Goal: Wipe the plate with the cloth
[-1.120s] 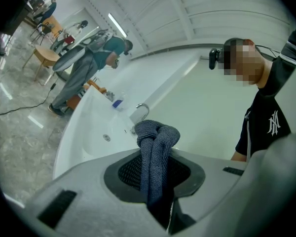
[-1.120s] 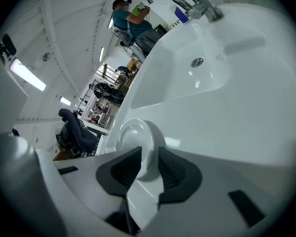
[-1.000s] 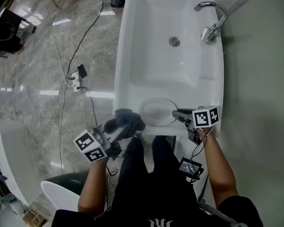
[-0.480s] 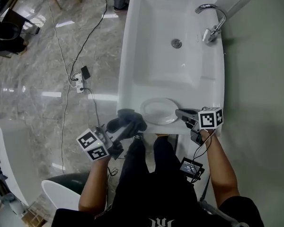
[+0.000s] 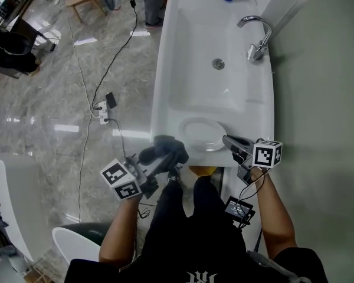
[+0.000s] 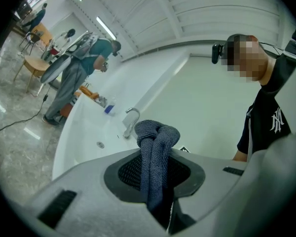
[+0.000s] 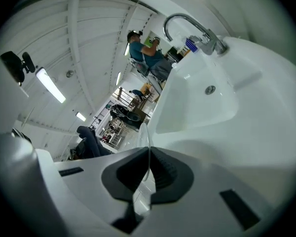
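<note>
Right gripper (image 5: 229,141): the jaws have just been closing and now pinch the near right rim of the plate (image 5: 204,133). In the right gripper view the thin white rim stands edge-on between the two dark pads, one pad on each face.

The plate is at the front ledge of the sink (image 5: 165,69), between the basin and the person. I cannot tell whether it rests on the ledge or is clear of it.

Judgement: gripping the rim steadies the plate and leaves its whole upper face free for wiping.

Left gripper (image 5: 167,157): clamped on the dark cloth (image 5: 165,148). A knotted wad of it sticks out past the jaw tips. Judgement: held this way, the soft wad meets the plate, not the hard jaws.

The cloth is just beside the plate's left edge and not yet on its face. Wiping is not begun.
</note>
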